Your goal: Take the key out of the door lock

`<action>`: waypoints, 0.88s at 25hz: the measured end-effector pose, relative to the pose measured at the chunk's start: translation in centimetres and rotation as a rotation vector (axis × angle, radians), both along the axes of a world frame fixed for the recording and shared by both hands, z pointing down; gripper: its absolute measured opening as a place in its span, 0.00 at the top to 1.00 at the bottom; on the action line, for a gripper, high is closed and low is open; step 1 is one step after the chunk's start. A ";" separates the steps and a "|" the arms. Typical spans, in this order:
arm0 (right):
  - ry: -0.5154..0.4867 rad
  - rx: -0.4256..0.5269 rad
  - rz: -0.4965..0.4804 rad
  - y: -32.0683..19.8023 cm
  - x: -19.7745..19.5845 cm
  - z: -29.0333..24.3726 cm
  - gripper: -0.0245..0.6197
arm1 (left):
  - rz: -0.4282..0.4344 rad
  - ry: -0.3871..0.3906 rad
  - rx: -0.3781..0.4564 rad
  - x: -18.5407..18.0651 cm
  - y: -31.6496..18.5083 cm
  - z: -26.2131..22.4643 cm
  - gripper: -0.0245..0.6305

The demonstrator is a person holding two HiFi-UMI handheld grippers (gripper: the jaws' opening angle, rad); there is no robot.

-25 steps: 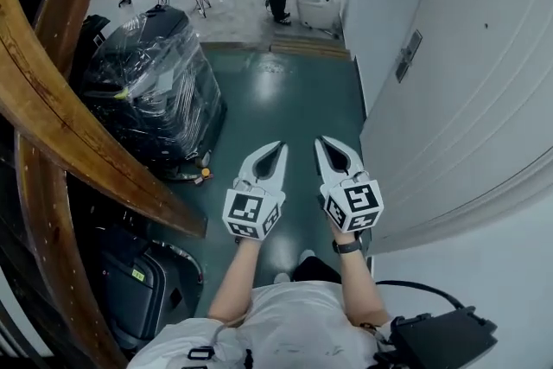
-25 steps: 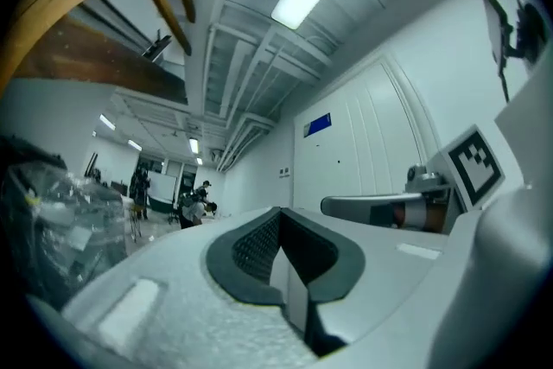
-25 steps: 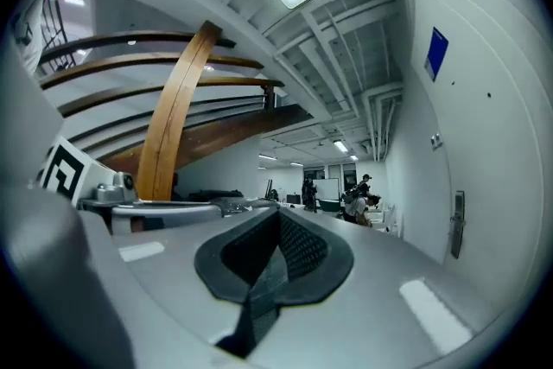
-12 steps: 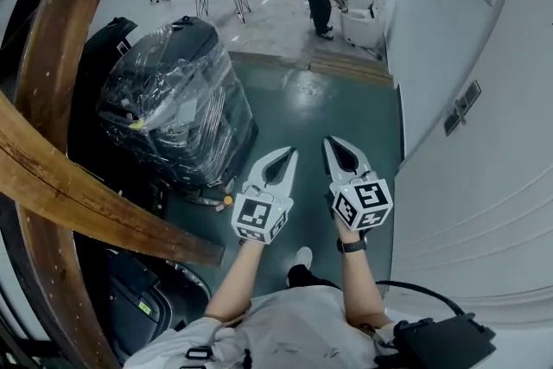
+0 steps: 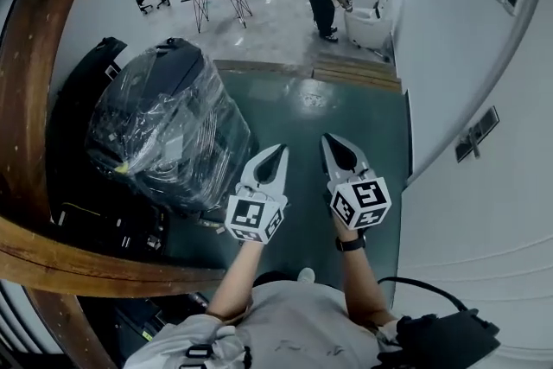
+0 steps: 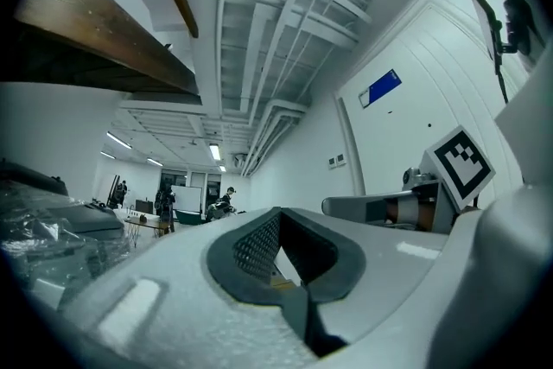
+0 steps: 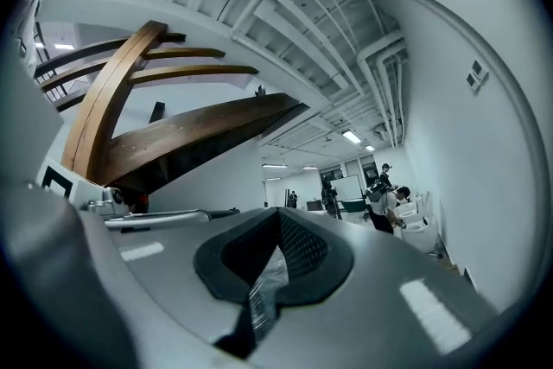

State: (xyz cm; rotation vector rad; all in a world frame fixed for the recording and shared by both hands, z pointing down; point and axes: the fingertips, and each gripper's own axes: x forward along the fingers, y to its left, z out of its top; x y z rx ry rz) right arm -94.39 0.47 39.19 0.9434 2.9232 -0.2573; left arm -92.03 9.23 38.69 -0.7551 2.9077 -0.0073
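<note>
Honestly, nothing of the job looked done yet. No key or door lock could be made out in any view, so all of it was left. The left gripper and right gripper were held side by side over the green floor, both shut tight, with nothing gripped or touched.

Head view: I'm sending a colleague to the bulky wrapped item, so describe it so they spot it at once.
Start at the green floor running beside the white wall. At its left edge, beside the curved wooden beam, stands a dark bulky machine. It alone is covered in clear, shiny plastic film; the dark things beside it are bare.
</note>
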 end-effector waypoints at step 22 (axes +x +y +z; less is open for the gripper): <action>-0.033 0.209 0.346 -22.1 -21.1 2.3 0.95 | 0.461 0.020 0.021 -27.4 -27.1 0.5 0.97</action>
